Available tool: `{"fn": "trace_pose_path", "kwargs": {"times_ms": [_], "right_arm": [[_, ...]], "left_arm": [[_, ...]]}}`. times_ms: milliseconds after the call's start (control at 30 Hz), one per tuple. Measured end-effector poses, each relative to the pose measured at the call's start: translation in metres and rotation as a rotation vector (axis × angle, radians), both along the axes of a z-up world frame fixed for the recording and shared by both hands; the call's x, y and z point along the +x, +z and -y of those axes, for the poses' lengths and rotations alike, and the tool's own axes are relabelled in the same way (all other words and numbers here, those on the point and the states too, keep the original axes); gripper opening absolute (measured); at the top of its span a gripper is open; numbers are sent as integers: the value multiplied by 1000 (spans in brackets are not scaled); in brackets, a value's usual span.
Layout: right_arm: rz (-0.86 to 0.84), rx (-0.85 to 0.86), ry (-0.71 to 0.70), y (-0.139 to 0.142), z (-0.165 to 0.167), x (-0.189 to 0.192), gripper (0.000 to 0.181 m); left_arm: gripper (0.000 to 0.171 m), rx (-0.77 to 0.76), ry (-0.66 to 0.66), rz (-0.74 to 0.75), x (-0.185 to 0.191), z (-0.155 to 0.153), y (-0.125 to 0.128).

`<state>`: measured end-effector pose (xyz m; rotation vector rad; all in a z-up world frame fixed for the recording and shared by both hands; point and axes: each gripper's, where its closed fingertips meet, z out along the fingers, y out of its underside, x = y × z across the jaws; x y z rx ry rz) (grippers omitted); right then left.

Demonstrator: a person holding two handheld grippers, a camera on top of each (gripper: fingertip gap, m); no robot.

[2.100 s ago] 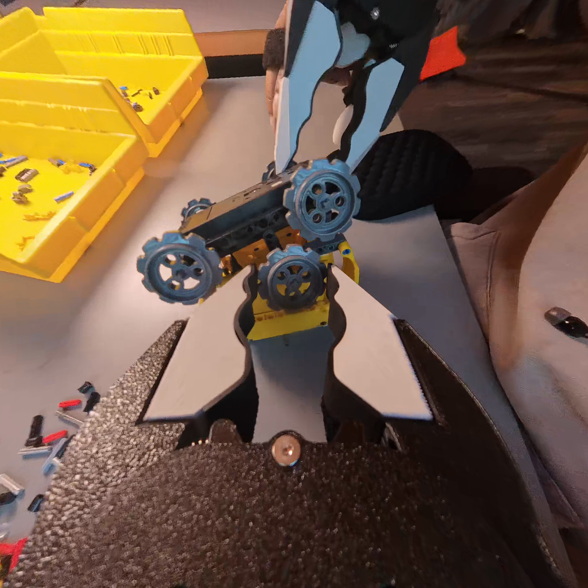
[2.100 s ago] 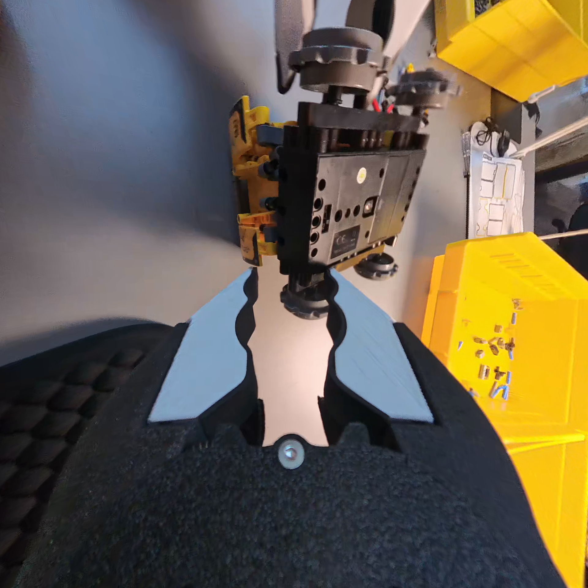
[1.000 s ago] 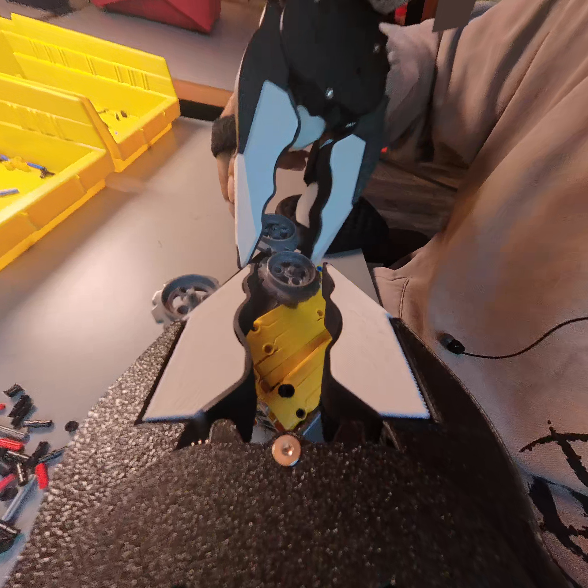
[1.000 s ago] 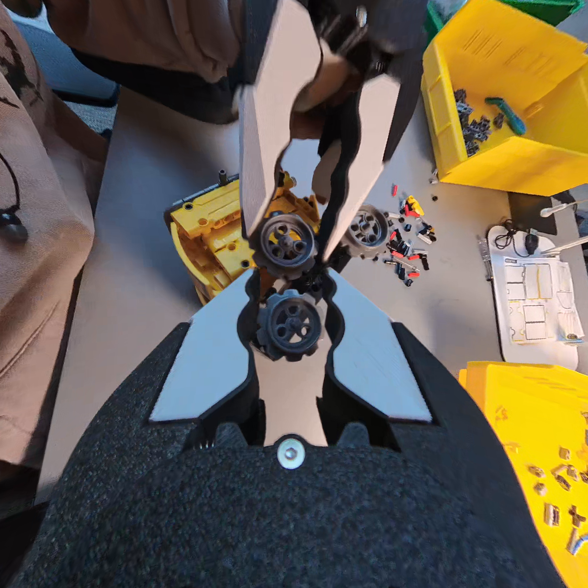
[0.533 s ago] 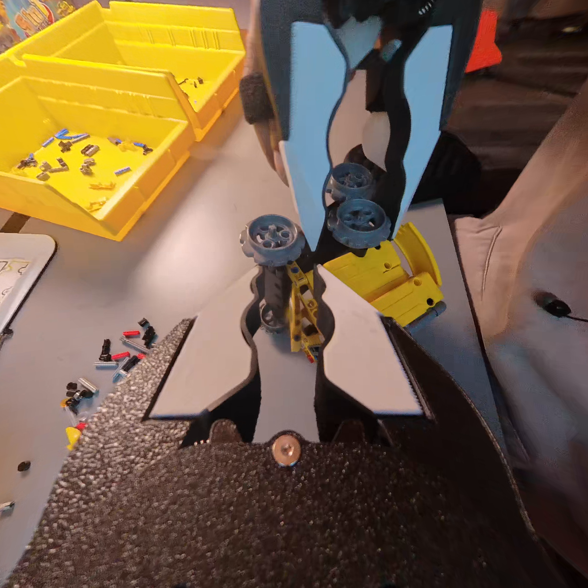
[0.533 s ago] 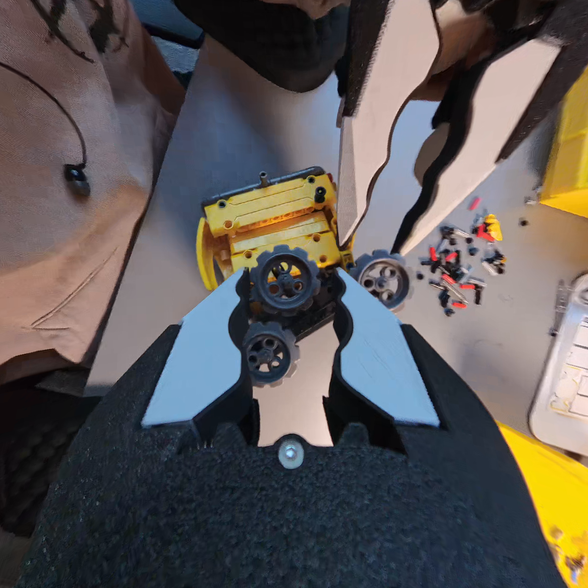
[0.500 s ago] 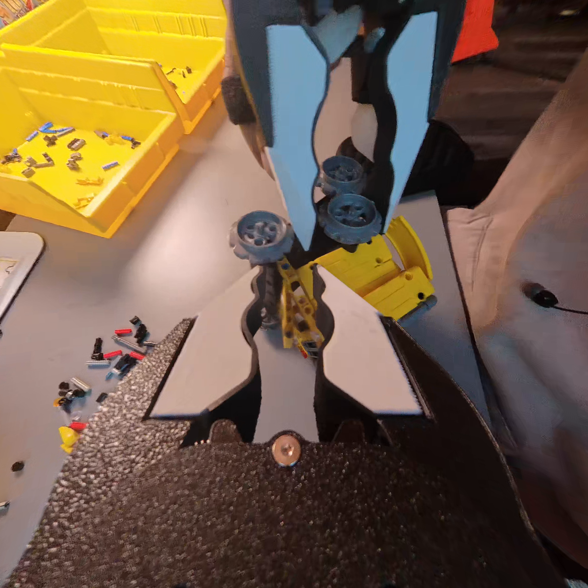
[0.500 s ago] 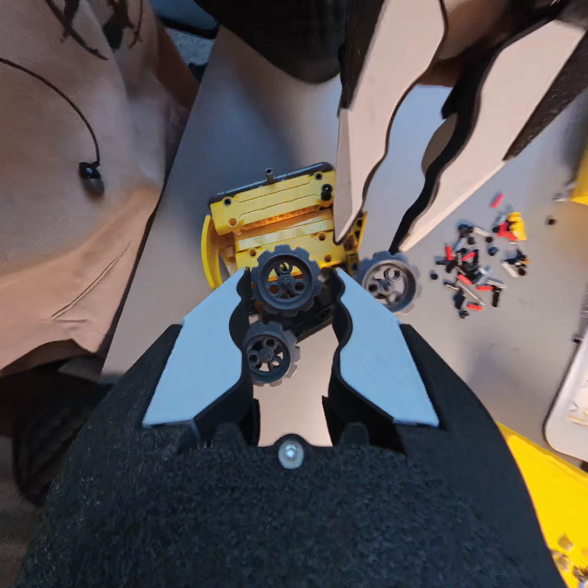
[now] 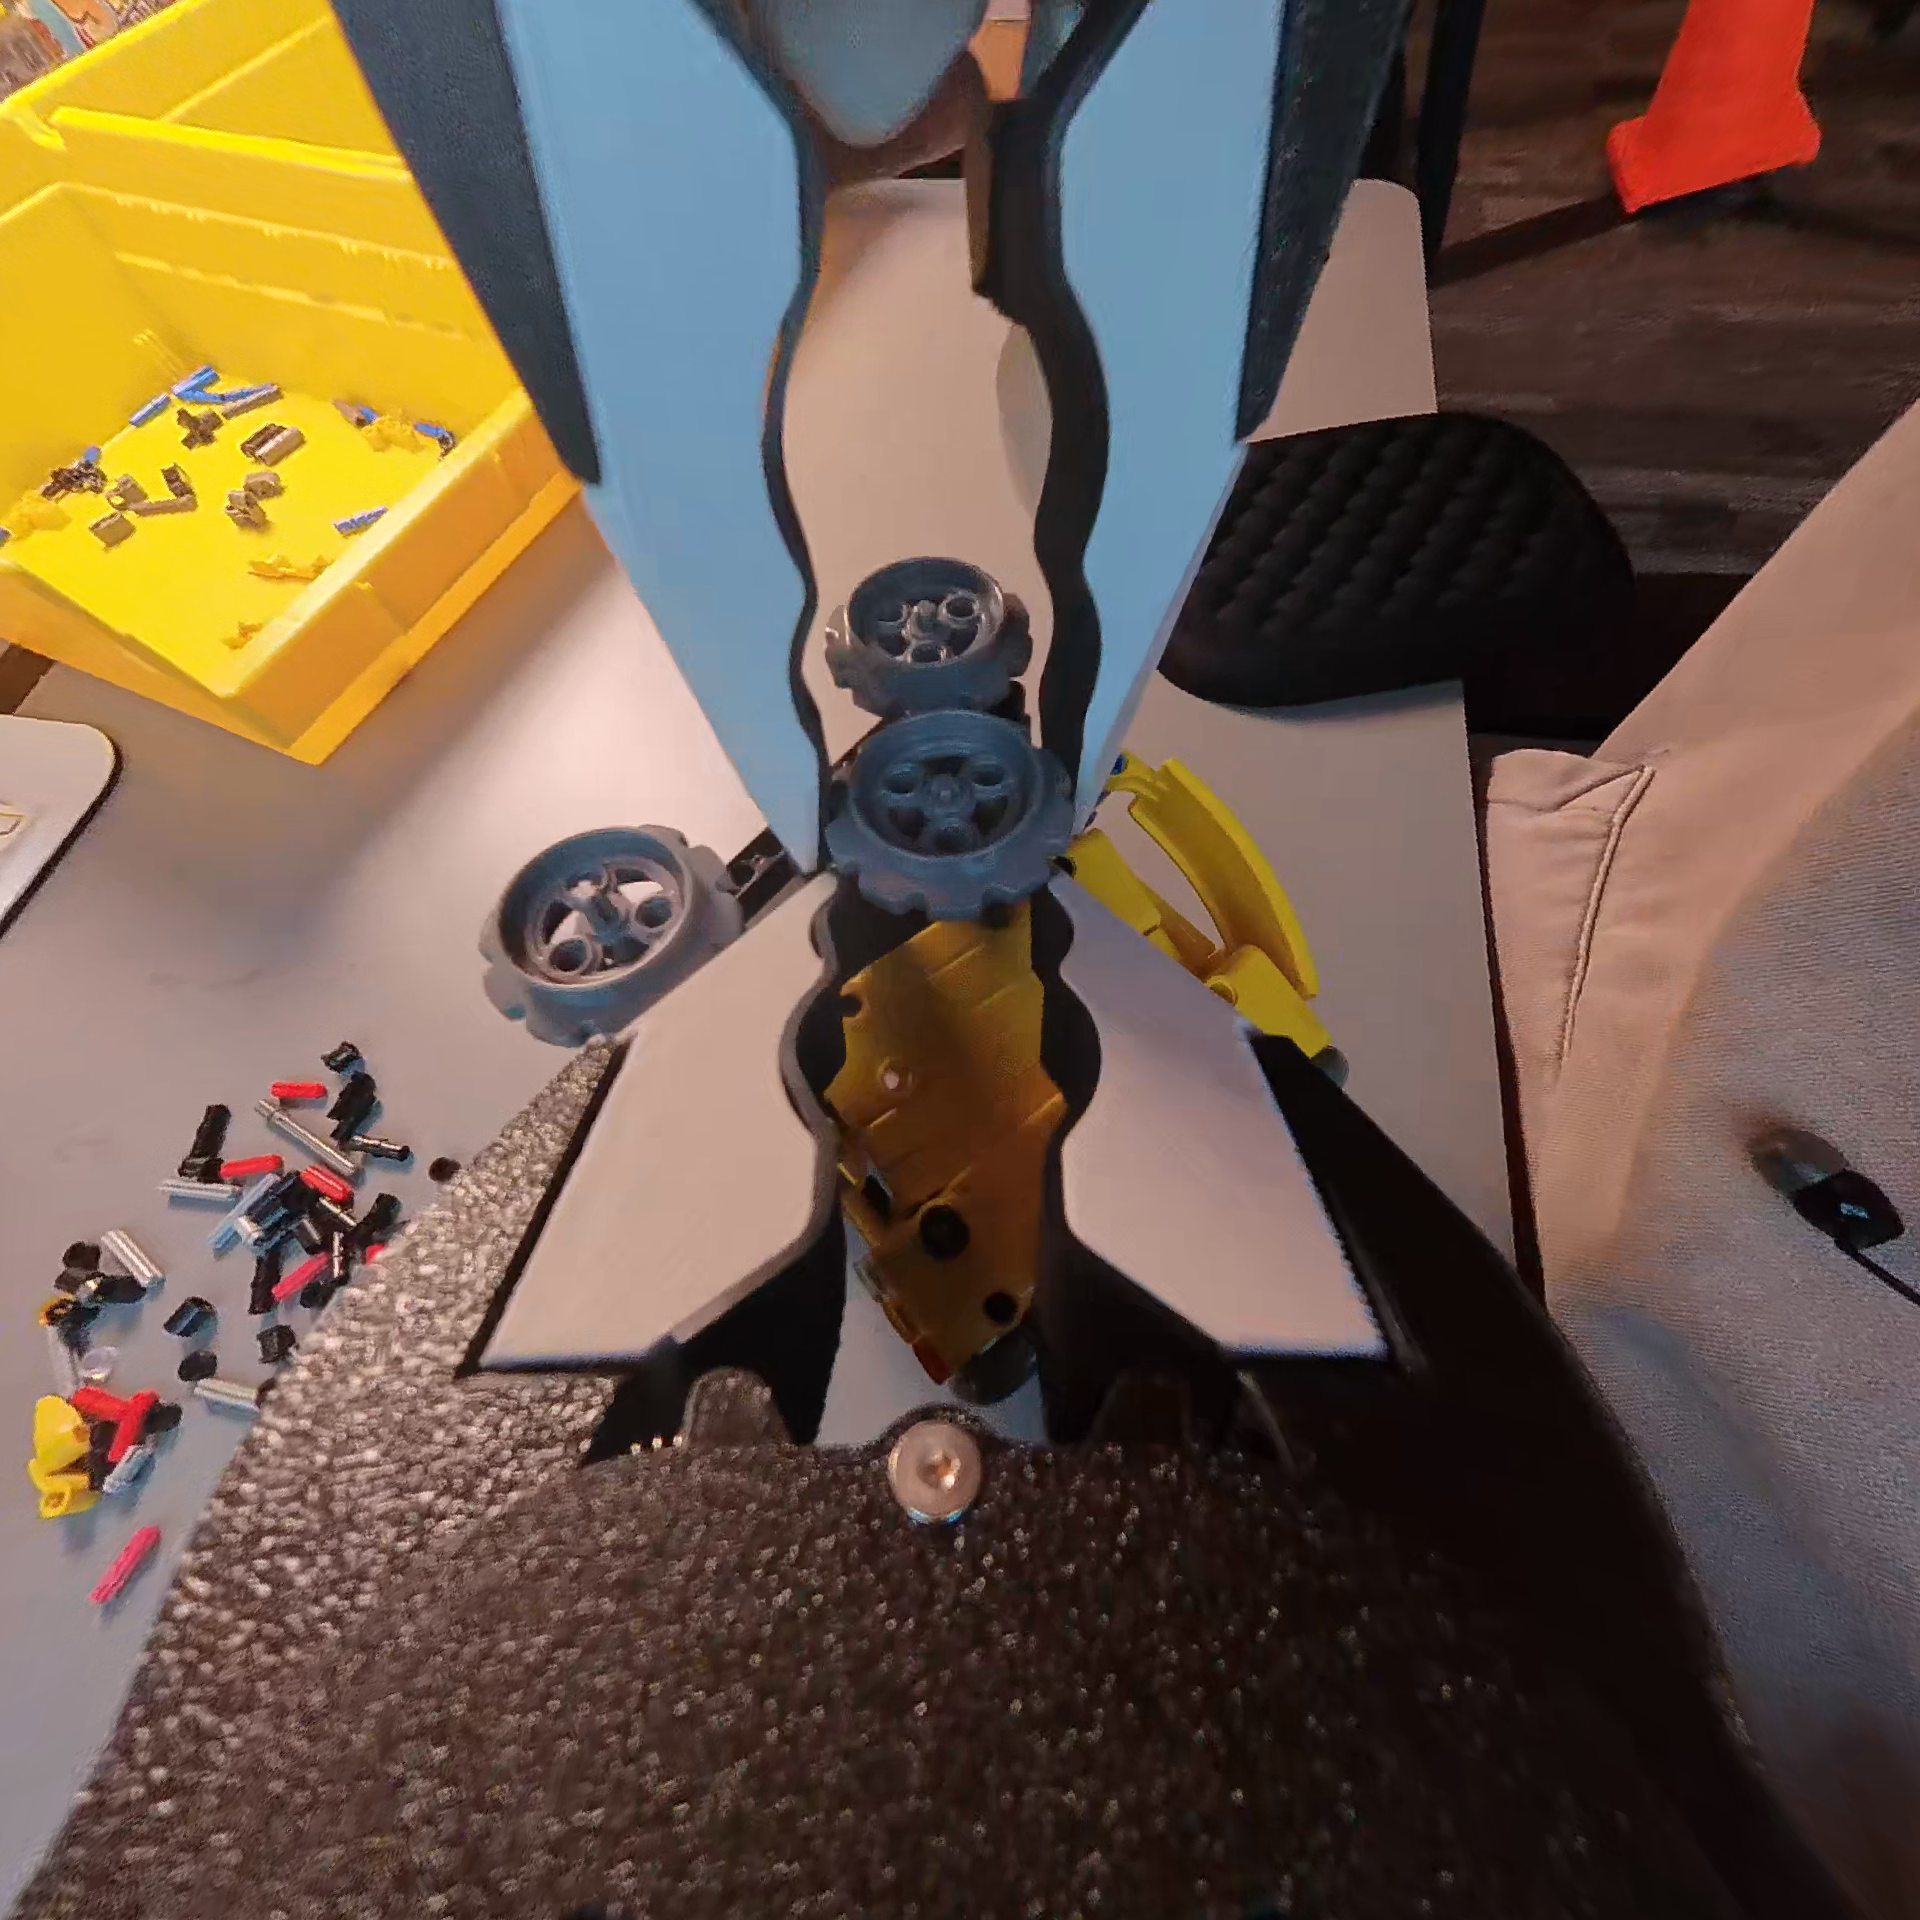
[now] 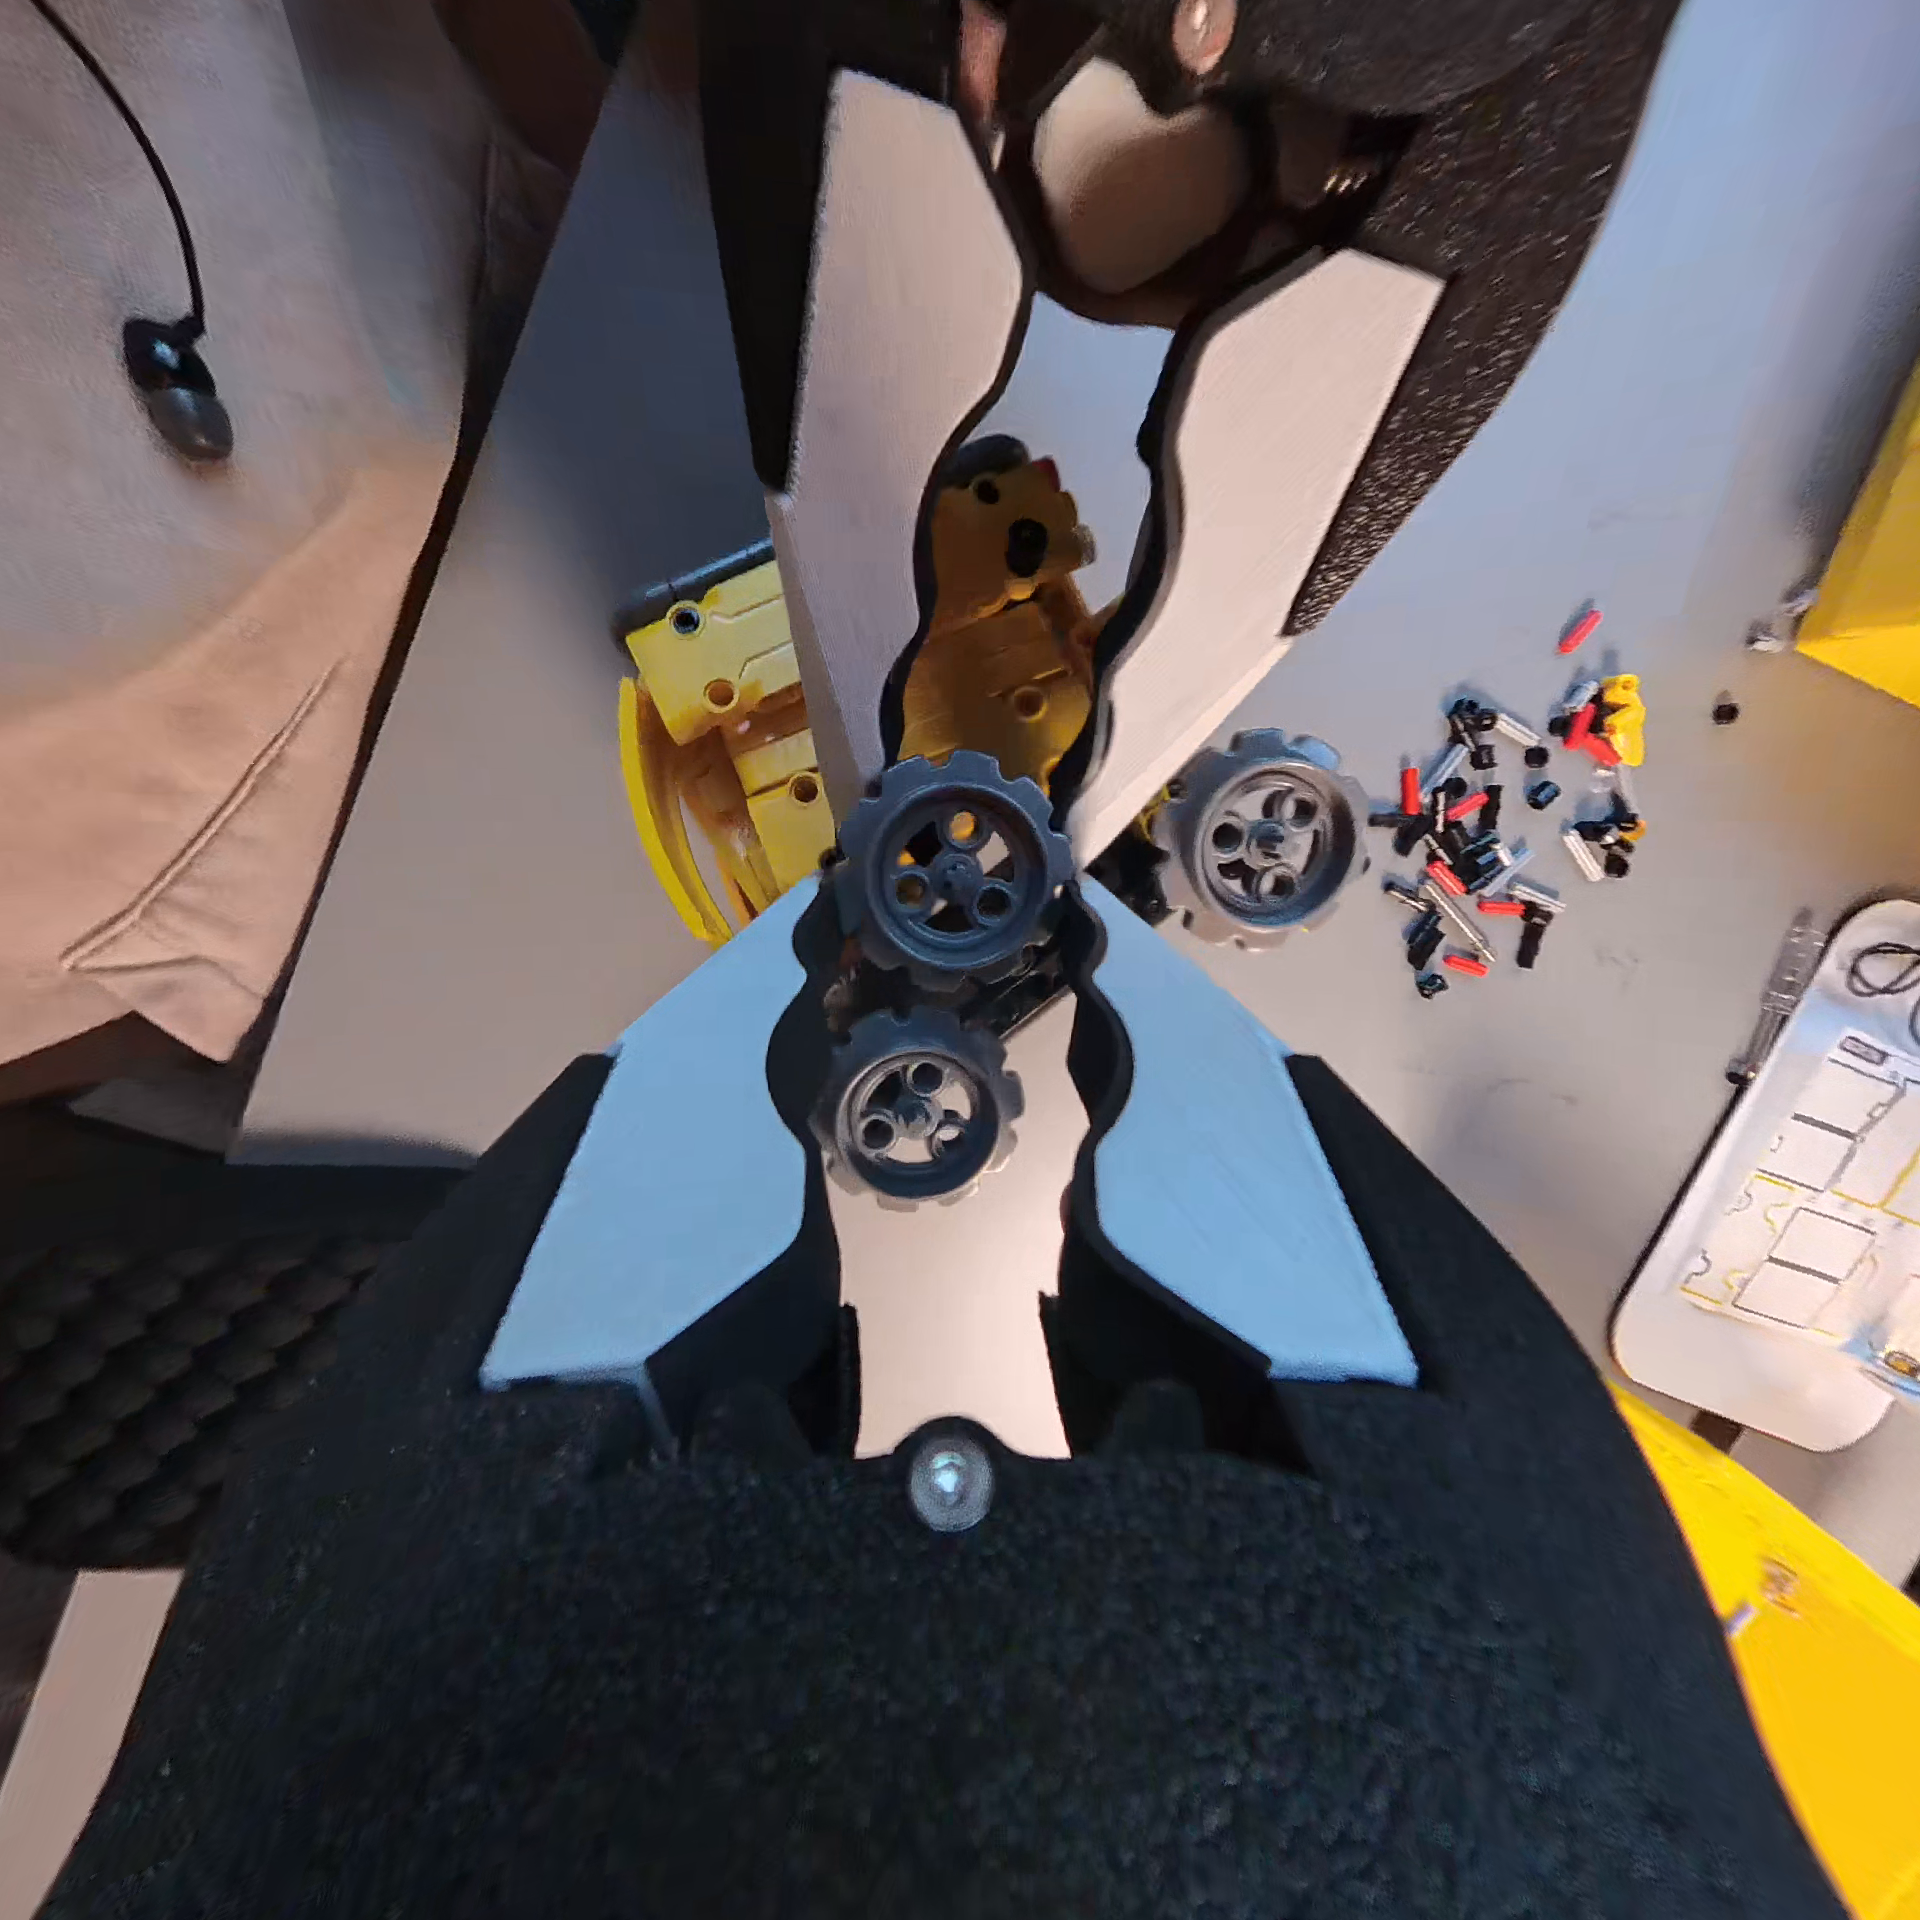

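- While we look through the left wrist view, our left gripper (image 9: 940,914) has its fingers closed part way on the yellow body of a toy vehicle (image 9: 940,1101), and they seem to press its two sides.
- At our fingertips sits a grey toothed wheel (image 9: 943,816) of the vehicle, and a second wheel (image 9: 923,629) is just behind it.
- From the far side the right gripper (image 9: 940,831) comes down, and its pale fingers (image 9: 686,436) stand on both sides of these two wheels.
- A third wheel (image 9: 597,920) sticks out on the left, near the bench (image 9: 312,894) surface.
- We see a heap of small loose parts (image 9: 260,1195), black, red and grey, near the left edge of the bench, and a yellow bin (image 9: 312,644) with small parts at the far left corner.
- In the right wrist view, our right gripper (image 10: 951,894) is half open around the first wheel (image 10: 951,873); we cannot tell if the pads really press it.
- The second wheel (image 10: 914,1107) lies between our fingers, closer to the palm.
- The left gripper (image 10: 961,821) reaches in from above, and the yellow body (image 10: 727,686) shows between and beside its fingers.
- The third wheel (image 10: 1262,836) stays to the right, next to the loose parts (image 10: 1475,831).
- A white tray with a printed sheet (image 10: 1787,1195) rests at the right edge of the bench (image 10: 468,831).
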<state>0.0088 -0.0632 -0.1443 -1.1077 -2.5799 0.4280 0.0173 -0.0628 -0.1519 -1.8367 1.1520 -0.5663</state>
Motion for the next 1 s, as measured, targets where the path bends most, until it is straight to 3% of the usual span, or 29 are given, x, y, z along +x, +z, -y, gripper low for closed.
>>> {"fn": "trace_pose_path", "kwargs": {"times_ms": [167, 300, 400, 533, 667, 767, 833, 1000], "right_arm": [[-71, -11, -35, 3, 2, 6, 38], [-93, -9, 42, 3, 7, 15, 38], [-103, 15, 122, 3, 10, 18, 38], [-103, 69, 235, 4, 18, 19, 38], [-101, 103, 294, 2, 25, 26, 38], [-114, 119, 280, 2, 23, 32, 38], [-121, 101, 265, 2, 24, 37, 38], [-129, 81, 240, 2, 20, 45, 38]], "left_arm": [[58, 52, -80, -42, -3, 17, 2], [57, 175, -107, -128, -31, 16, 24], [64, 141, -166, -151, -34, 6, 42], [71, 141, -371, -384, -7, -11, 22], [52, -55, -638, -437, 14, -4, 1], [37, -219, -757, -422, 20, 5, -3], [30, -311, -786, -413, 23, 10, -4], [26, -334, -767, -403, 28, 4, -5]]}}
